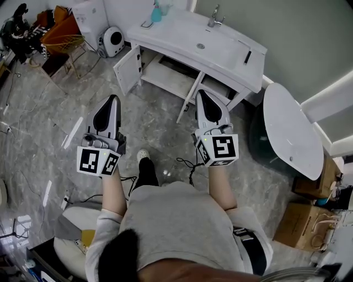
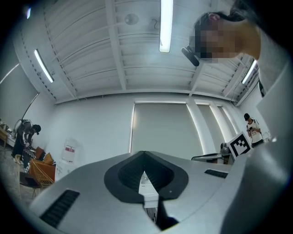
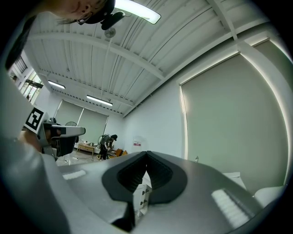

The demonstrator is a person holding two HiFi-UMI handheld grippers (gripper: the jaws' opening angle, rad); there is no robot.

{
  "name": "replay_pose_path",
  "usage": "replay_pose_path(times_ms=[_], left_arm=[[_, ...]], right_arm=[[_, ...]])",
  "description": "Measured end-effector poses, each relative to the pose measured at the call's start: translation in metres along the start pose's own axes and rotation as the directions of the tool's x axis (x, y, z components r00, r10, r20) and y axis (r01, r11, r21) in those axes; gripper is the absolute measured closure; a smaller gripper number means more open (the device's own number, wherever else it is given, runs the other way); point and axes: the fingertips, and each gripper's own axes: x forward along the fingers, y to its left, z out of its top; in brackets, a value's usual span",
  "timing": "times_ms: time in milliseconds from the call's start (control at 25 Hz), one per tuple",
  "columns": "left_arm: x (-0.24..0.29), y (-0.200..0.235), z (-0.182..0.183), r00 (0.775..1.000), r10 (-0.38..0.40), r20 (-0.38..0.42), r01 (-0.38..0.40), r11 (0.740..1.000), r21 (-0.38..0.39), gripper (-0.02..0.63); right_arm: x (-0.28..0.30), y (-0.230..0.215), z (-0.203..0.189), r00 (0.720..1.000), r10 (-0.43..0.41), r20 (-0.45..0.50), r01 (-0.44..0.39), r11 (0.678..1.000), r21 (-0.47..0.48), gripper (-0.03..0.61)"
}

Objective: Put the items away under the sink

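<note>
Head view: we hold both tools over the grey marble floor (image 1: 49, 121), in front of a white vanity cabinet (image 1: 165, 77) and pointing at it. The left tool (image 1: 112, 98) has its jaws together. The right tool (image 1: 202, 92) is closed in the same way.

In the left gripper view, the left tool (image 2: 144, 155) has its dark ribbed pads meeting at the tip, with nothing between them. The right gripper view shows the same for the right tool (image 3: 147, 154): jaws together and empty.

The cabinet stands open under its white worktop (image 1: 182, 41). The white left door (image 1: 126, 69) swings out towards the left tool. A white middle door (image 1: 190, 96) juts out just beside the right tool's tip. We cannot make out any item on the shelf inside.

A small teal bottle (image 1: 156, 12) stands at the worktop's far left corner, well apart from both tools. A chrome tap (image 1: 214, 16) sits at the far edge behind the basin (image 1: 201, 46). A dark slim object (image 1: 247, 57) lies near the worktop's right end, beyond the right tool and not touching it.
</note>
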Motion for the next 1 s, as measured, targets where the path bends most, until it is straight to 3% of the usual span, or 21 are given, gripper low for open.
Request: replay_pose_path(times_ms=[400, 1000], left_arm=[[0.080, 0.102, -0.012, 1.000, -0.009, -0.001, 0.009, 1.000, 0.026, 0.606], [0.164, 0.245, -0.037, 0.999, -0.046, 0.003, 0.046, 0.999, -0.007, 0.606]], right_arm=[[0.117, -0.006, -0.017, 0.999, -0.053, -0.001, 0.053, 0.999, 0.003, 0.566], [0.276, 0.016, -0.044, 0.996, -0.086, -0.010, 0.086, 0.996, 0.000, 0.567]])
